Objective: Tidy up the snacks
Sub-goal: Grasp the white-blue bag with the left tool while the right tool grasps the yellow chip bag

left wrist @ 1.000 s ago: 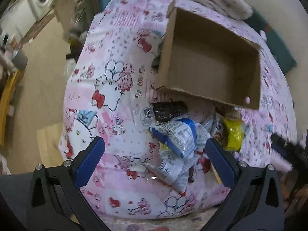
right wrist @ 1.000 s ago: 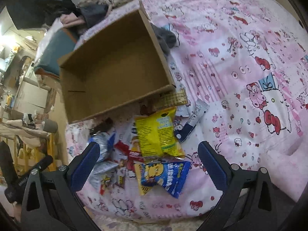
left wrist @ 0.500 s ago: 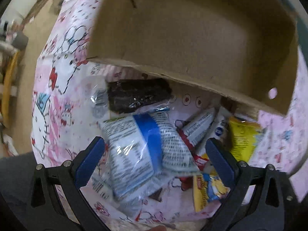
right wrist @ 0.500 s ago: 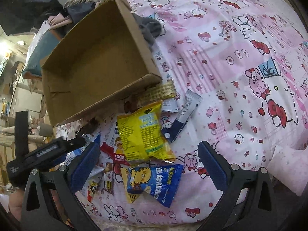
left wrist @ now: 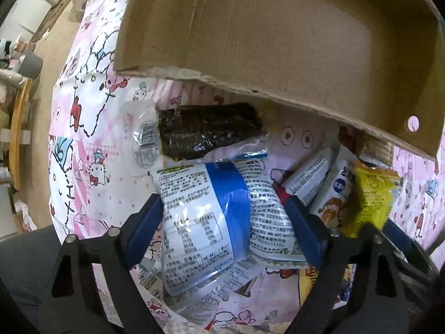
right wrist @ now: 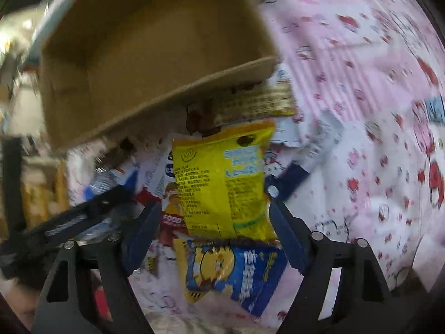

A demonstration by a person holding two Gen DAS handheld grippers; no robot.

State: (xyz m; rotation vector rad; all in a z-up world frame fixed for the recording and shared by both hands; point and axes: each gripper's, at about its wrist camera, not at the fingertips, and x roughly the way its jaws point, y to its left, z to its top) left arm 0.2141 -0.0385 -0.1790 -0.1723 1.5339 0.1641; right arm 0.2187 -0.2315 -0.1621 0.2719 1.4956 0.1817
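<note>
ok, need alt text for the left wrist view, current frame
The left gripper has its blue-padded fingers either side of a white snack bag with a blue band, seemingly touching it. Beyond it lies a dark seaweed-like pack and an empty cardboard box; a yellow bag sits to the right, all on pink cartoon-print cloth.

The cardboard box (left wrist: 278,36) lies open-mouthed just beyond the snack pile, its hollow unobstructed. Its near rim overhangs the dark seaweed pack (left wrist: 208,130), leaving only a low gap. Packets crowd the bed near the box; the pink bedspread (right wrist: 375,139) to the right lies bare.
</note>
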